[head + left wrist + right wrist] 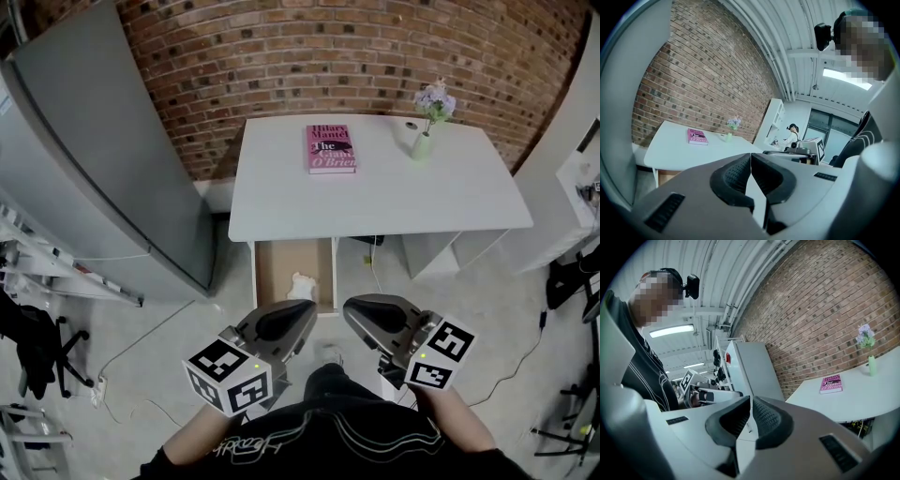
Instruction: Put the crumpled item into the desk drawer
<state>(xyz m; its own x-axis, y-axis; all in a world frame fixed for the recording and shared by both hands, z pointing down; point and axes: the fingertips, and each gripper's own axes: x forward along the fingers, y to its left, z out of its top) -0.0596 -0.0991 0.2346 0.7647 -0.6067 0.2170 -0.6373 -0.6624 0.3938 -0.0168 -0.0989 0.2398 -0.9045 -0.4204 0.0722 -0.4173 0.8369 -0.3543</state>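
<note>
A crumpled white item (pixel 300 285) lies in the open wooden drawer (pixel 274 270), near its front right corner, under the left part of the white desk (pixel 394 202). My left gripper (pixel 306 310) hovers just in front of the drawer, its jaws shut with nothing between them; in its own view the left gripper (pixel 750 157) points up over the desk. My right gripper (pixel 350 309) is level with it, a little to the right of the drawer. The right gripper (pixel 751 401) is shut and empty too. Neither gripper view shows the crumpled item.
On the desk lie a pink book (pixel 331 148) and a vase of flowers (pixel 425 139) at the back. A tall grey cabinet (pixel 94 159) stands left of the desk, a white shelf unit (pixel 441 251) under its right side. Cables run over the floor.
</note>
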